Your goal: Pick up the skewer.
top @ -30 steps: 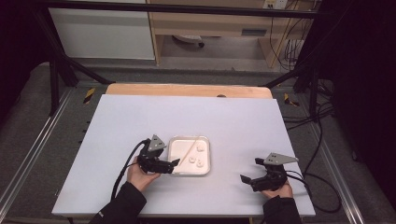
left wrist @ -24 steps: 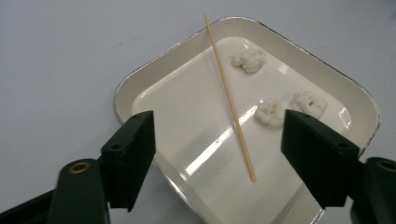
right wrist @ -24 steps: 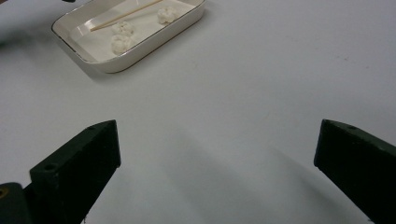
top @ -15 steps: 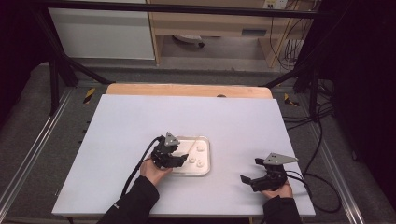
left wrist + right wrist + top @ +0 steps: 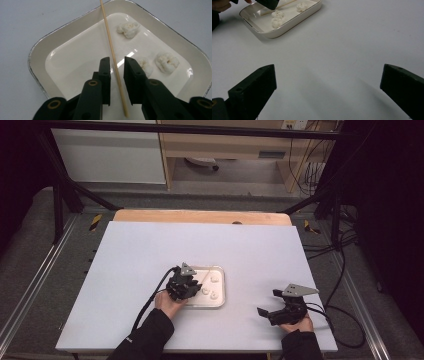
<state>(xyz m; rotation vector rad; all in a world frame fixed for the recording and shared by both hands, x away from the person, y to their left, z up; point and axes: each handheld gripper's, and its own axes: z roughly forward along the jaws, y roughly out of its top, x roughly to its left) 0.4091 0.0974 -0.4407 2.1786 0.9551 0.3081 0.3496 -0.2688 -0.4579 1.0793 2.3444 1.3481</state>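
Note:
A white rectangular tray (image 5: pixel 223 287) (image 5: pixel 40 45) sits in the near middle of the table. In it lie three white puffy lumps (image 5: pixel 128 29) (image 5: pixel 214 279) and a thin wooden skewer (image 5: pixel 110 42). My left gripper (image 5: pixel 187 287) (image 5: pixel 117 61) hangs over the tray's left part. Its jaws have just been closing and now stand narrow, one on each side of the skewer. A small gap still shows on both sides of the stick. My right gripper (image 5: pixel 266 301) (image 5: pixel 328 75) rests near the table's front right, jaws wide apart and with nothing between them. It faces the tray (image 5: pixel 294 21).
The pale table top (image 5: pixel 250 255) stretches bare around the tray, with a wooden strip (image 5: pixel 200 216) along its far edge. Black frame posts and cables stand at both sides. The left gripper's cable (image 5: pixel 150 302) trails back toward the front edge.
My left gripper has moved right from the tray's left rim to over the tray and has tipped down toward the skewer. The right gripper has kept still.

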